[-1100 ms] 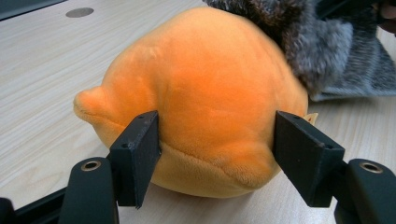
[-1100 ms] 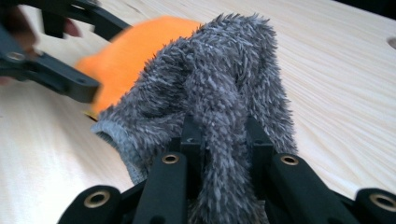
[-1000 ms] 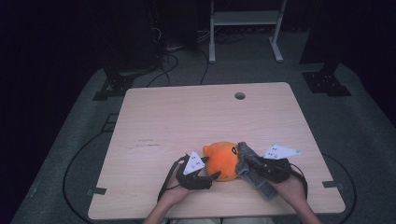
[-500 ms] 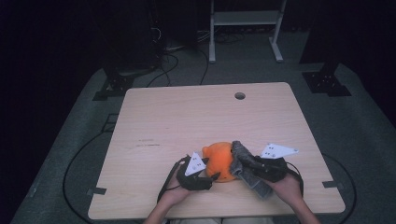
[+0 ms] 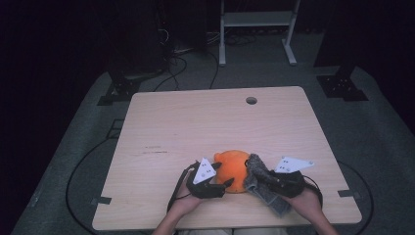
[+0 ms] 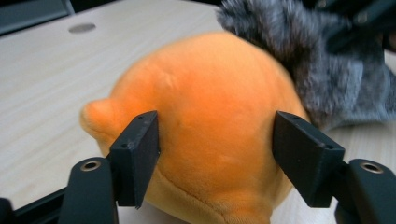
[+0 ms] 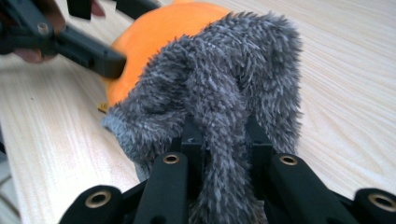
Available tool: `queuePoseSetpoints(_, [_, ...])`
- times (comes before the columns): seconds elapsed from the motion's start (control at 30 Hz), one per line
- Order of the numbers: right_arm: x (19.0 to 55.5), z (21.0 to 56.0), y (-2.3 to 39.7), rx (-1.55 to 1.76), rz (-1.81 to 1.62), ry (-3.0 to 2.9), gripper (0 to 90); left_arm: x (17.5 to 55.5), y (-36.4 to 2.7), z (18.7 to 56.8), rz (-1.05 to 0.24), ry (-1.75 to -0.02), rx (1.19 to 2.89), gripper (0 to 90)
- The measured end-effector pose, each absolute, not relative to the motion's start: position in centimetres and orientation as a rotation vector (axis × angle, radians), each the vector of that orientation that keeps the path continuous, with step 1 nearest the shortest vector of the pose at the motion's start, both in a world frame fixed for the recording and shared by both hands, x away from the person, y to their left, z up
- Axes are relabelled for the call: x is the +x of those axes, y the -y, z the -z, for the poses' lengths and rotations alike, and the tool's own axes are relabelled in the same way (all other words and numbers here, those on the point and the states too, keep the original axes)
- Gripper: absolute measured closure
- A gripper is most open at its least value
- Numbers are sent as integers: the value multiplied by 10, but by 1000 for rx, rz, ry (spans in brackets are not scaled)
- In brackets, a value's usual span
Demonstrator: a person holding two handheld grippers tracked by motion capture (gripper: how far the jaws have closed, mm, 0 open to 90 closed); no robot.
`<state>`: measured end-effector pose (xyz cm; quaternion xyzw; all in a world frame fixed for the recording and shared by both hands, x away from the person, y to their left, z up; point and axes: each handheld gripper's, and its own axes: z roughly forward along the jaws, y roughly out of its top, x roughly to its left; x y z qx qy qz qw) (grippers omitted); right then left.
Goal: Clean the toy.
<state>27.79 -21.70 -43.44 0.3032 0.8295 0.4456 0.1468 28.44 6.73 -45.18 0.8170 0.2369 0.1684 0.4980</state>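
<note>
In the high view, a round orange plush toy (image 5: 233, 169) sat on the pale wooden table (image 5: 195, 127) close to its near edge, a little right of the middle. The left hand-held gripper (image 5: 226, 184) reached in from the toy's near left side, and the right hand-held gripper (image 5: 258, 172) came from the right, carrying a fuzzy grey cloth (image 5: 264, 188) whose long axis ran from the near right up toward the toy, its far end touching the plush. Most of the table lay bare behind and to the left; a small round hole (image 5: 251, 100) sat near the far edge. Dark marks (image 5: 155, 149) on the wood were too small to read.

In the left gripper view, the left hand-held gripper (image 6: 217, 156) straddled the orange plush toy (image 6: 205, 121), both jaws pressed against its flanks; its jaws had just been opening a little. A small nub of the toy pointed left. The grey cloth (image 6: 303, 56) lay against the toy's far right side.

In the right gripper view, the right hand-held gripper (image 7: 224, 149) was pinched tight on the grey cloth (image 7: 224, 84), which stood up between the jaws and draped over the orange toy (image 7: 159, 28). The left hand-held gripper (image 7: 107, 60) touched the toy from the left.
</note>
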Motion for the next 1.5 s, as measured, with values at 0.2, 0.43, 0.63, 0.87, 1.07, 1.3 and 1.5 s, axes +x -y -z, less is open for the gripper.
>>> queuePoseSetpoints(0.2, [290, 420, 212, 901, -1340, -2340, 748, 283, -69, 448, -390, -524, 2015, 336])
queuePoseSetpoints(0.43, [275, 431, 213, 848, -1308, -2379, 749, 286, -67, 441, -429, -522, 1950, 248])
queuePoseSetpoints(0.63, [278, 434, 224, 878, -1263, -2400, 750, 283, -67, 445, -429, -534, 1997, 315])
queuePoseSetpoints(0.87, [283, 420, 223, 905, -1363, -2373, 750, 282, -66, 447, -432, -507, 2014, 335])
queuePoseSetpoints(1.07, [292, 425, 219, 919, -1394, -2400, 749, 284, -70, 449, -411, -520, 2011, 335])
queuePoseSetpoints(1.3, [291, 431, 243, 1014, -1338, -2400, 750, 283, -69, 449, -422, -519, 2011, 334])
queuePoseSetpoints(1.5, [295, 417, 213, 900, -1386, -2416, 749, 281, -66, 449, -436, -496, 2019, 334])
